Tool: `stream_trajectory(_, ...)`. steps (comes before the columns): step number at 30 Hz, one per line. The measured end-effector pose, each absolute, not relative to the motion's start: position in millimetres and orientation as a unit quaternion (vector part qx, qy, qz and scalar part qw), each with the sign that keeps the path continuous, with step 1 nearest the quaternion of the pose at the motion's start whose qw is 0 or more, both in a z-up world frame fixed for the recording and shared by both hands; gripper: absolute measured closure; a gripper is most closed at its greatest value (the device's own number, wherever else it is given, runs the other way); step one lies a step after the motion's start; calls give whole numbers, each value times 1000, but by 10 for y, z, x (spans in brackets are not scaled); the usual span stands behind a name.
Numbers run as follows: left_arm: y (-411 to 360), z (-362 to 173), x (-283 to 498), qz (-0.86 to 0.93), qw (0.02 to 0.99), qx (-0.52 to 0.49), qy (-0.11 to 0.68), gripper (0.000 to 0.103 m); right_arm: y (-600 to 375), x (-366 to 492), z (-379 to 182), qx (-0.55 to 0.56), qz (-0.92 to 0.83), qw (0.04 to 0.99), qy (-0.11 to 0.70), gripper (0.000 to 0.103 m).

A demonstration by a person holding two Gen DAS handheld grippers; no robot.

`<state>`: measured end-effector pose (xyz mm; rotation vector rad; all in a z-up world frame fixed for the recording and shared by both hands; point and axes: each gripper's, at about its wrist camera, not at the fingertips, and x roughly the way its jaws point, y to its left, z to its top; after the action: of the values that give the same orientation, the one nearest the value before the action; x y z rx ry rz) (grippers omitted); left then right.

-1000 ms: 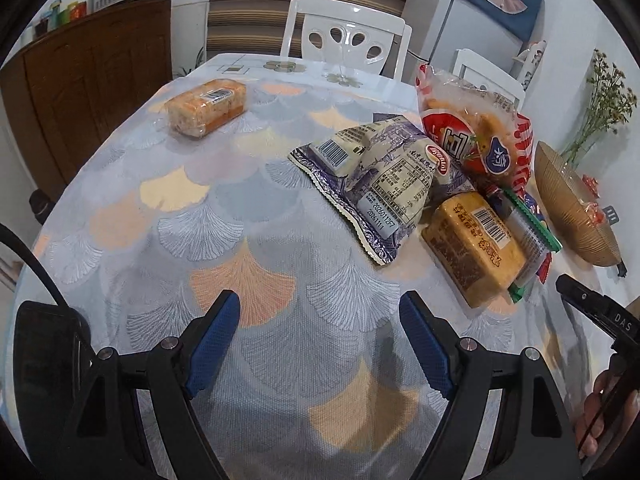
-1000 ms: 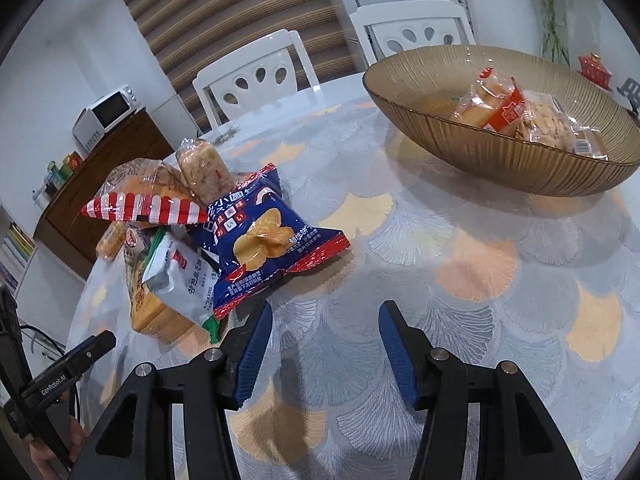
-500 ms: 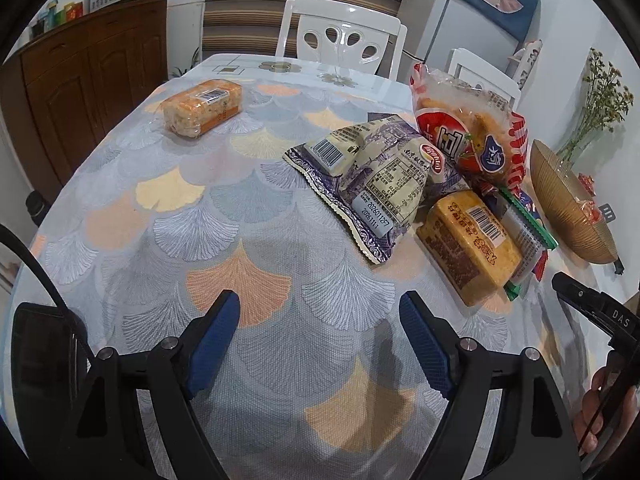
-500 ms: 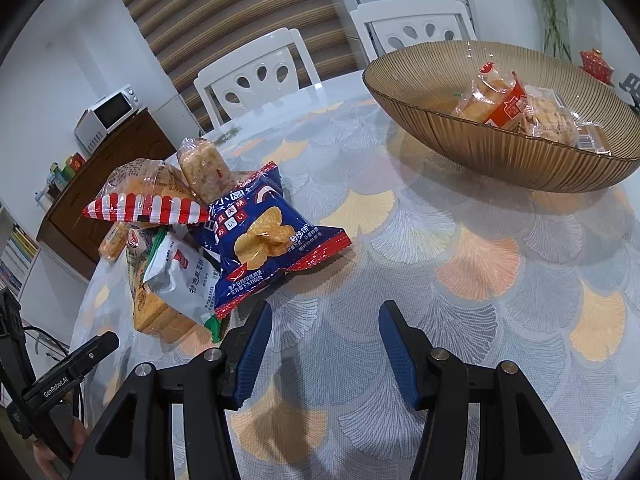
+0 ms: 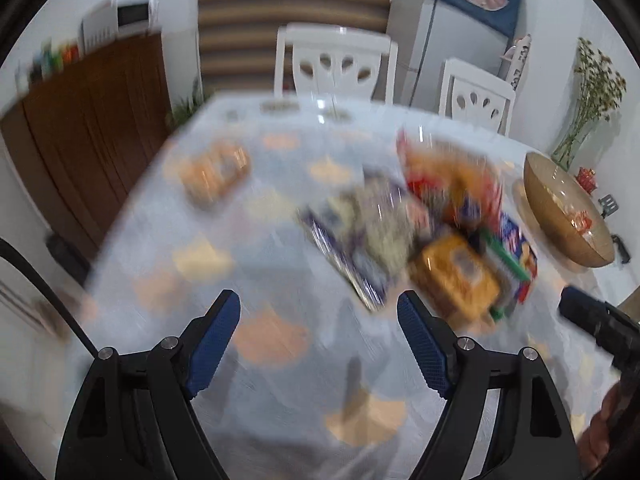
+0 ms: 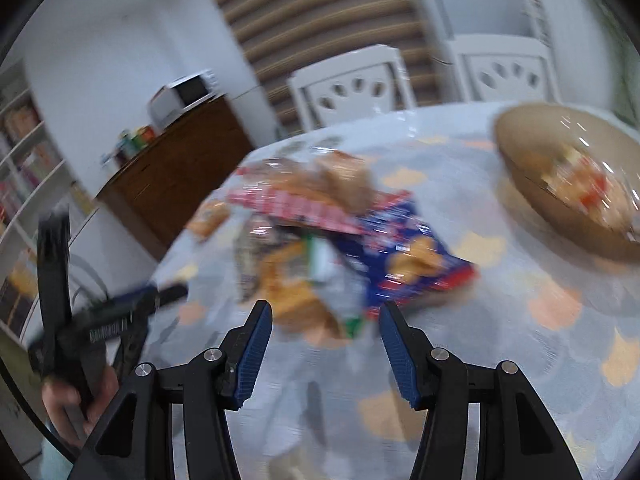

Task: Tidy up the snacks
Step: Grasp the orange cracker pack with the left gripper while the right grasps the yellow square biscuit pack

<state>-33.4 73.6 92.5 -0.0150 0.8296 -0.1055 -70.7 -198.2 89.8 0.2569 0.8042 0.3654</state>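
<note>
Both views are motion-blurred. A pile of snack packs lies on the patterned tablecloth: a purple-edged bag [image 5: 360, 236], an orange pack [image 5: 456, 276], a red-and-white bag [image 5: 448, 176] and a blue chip bag [image 6: 404, 256]. A lone orange pack [image 5: 212, 172] lies far left. A brown bowl [image 5: 560, 216], also in the right wrist view [image 6: 532, 184], holds several small snacks. My left gripper [image 5: 319, 332] is open and empty above the cloth, short of the pile. My right gripper [image 6: 325, 338] is open and empty, just short of the pile.
White chairs [image 5: 336, 64] stand at the far side of the table. A brown cabinet [image 5: 88, 128] with a microwave on it is at the left. A vase of dried flowers [image 5: 592, 100] stands behind the bowl. The table edge runs along the left.
Both grippers have pulled back and swung, so the views are now blurred. The right wrist view has turned left, putting the pile ahead and the bowl to the right. Both grippers stay open.
</note>
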Motion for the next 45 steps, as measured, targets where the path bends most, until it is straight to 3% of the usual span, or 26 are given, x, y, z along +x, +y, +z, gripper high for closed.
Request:
stream_trajectory(8, 1171, 1213, 153, -40, 919, 36, 390, 22, -1353, -539, 726, 65, 202, 884, 417, 49)
stream_trajectory(12, 1366, 1086, 495, -27, 913, 31, 407, 22, -1337, -392, 610, 43, 163, 889, 425, 49)
stream_trajectory(22, 1515, 576, 1264, -33, 887, 48, 457, 22, -1563, -74, 390, 118, 176, 858, 467, 45)
stream_trajectory(26, 1560, 412, 1447, -48, 876, 46, 479, 22, -1470, 34, 385, 105, 177, 857, 472, 34)
stream_trajectory(34, 1565, 229, 1549, -73, 865, 45, 494, 23, -1174, 95, 289, 29, 141, 868, 476, 34)
stream_trajectory(35, 1568, 223, 1557, -75, 866, 44, 492, 24, -1159, 97, 290, 27, 138, 869, 475, 35)
stream_trajectory(37, 1546, 236, 1553, -79, 868, 46, 487, 38, -1146, 73, 301, 23, 125, 872, 473, 42)
stream_trajectory(38, 1531, 248, 1544, -82, 868, 47, 487, 56, -1141, 65, 303, 27, 126, 872, 472, 42)
stream_trajectory(45, 1335, 440, 1273, -81, 873, 75, 475, 59, -1184, -89, 382, 43, 137, 871, 469, 46)
